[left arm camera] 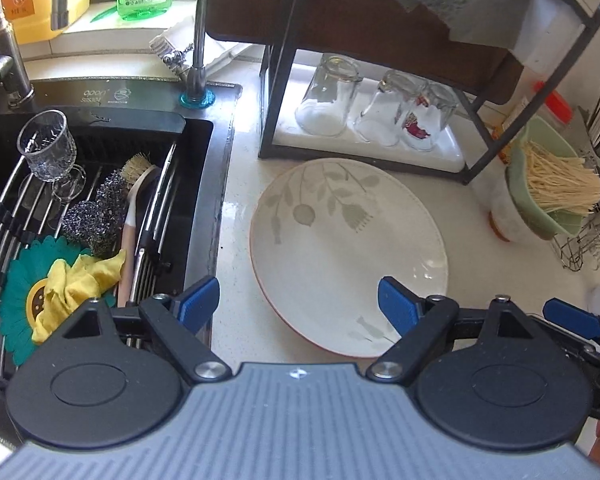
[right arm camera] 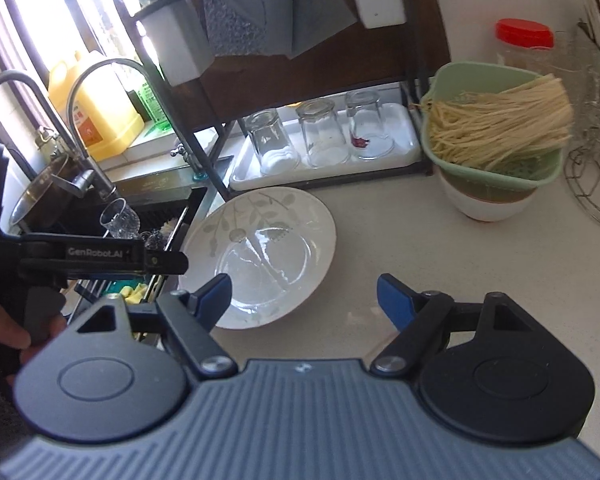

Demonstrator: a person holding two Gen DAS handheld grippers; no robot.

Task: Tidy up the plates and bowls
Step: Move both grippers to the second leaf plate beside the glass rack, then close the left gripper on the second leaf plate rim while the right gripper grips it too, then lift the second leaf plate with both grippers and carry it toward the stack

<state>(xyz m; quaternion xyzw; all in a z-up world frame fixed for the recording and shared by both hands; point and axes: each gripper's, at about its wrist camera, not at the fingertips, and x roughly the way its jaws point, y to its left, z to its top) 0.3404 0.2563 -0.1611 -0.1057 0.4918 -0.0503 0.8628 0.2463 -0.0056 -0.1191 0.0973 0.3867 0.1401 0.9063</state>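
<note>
A white oval plate (left arm camera: 340, 240) with a pale green leaf pattern is seen lying flat on the light surface (left arm camera: 440, 208), just beside the black sink (left arm camera: 196, 184) and in front of a dark metal rack (left arm camera: 284, 92). 3 upturned glasses (left arm camera: 328, 96) are stood on the rack's white tray. The left tool (left arm camera: 298, 302) is held spread above the plate's near edge, nothing between its blue pads. The right tool (right arm camera: 304, 298) is likewise spread and empty, over the plate's right rim.
</note>
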